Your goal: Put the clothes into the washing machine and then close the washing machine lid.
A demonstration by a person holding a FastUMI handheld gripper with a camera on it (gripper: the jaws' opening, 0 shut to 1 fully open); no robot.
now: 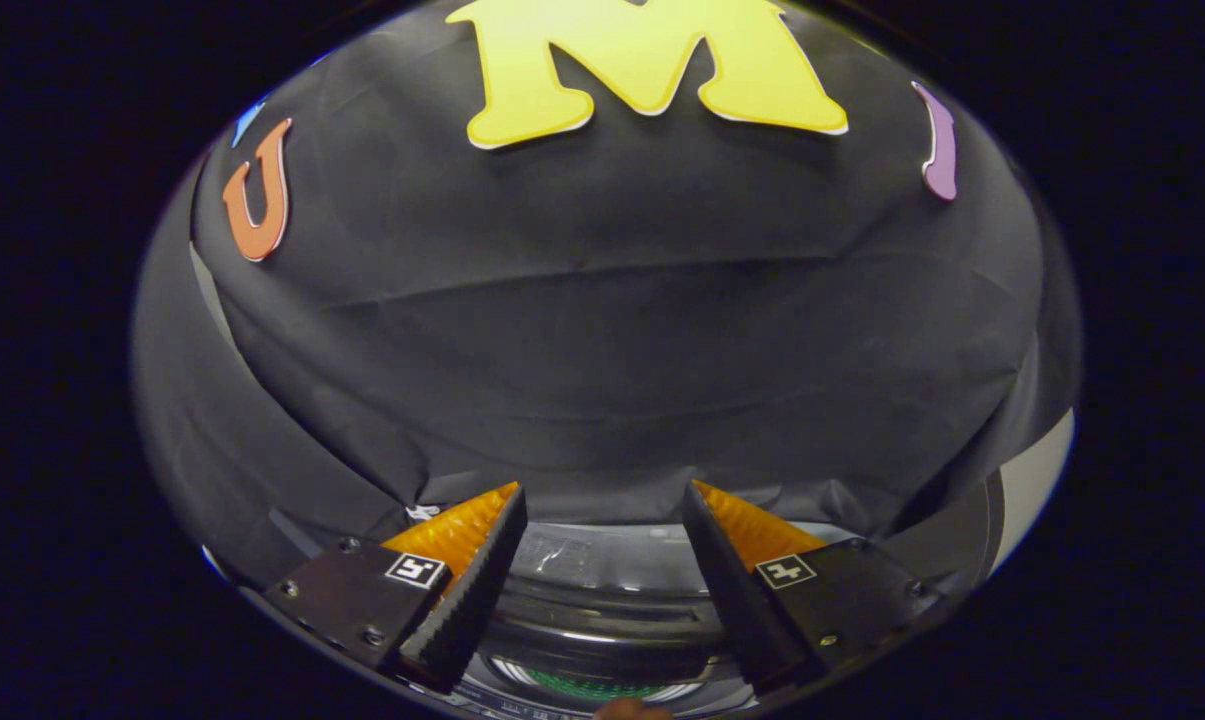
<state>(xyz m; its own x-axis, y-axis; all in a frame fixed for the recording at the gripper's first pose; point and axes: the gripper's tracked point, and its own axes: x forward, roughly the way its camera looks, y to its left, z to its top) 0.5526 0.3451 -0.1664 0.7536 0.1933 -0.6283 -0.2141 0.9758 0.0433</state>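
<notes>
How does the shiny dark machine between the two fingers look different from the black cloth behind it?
The washing machine is glossy and catches bright reflections; the cloth wall is matte and creased. The washing machine shows curved, ring-like bands; the cloth wall hangs in loose folds. The washing machine sits low between the fingers of the open, empty gripper; the cloth wall rises beyond them. Both are dark.

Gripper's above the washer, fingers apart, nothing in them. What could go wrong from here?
1. The gripper is open and holds nothing, so no clothes are on their way into the washing machine just below its fingers.
2. The view points mostly at the black cloth wall; the washer's top is barely seen, so aiming at the lid may be poor.
3. The lid's state cannot be judged here; closing could miss.
</notes>
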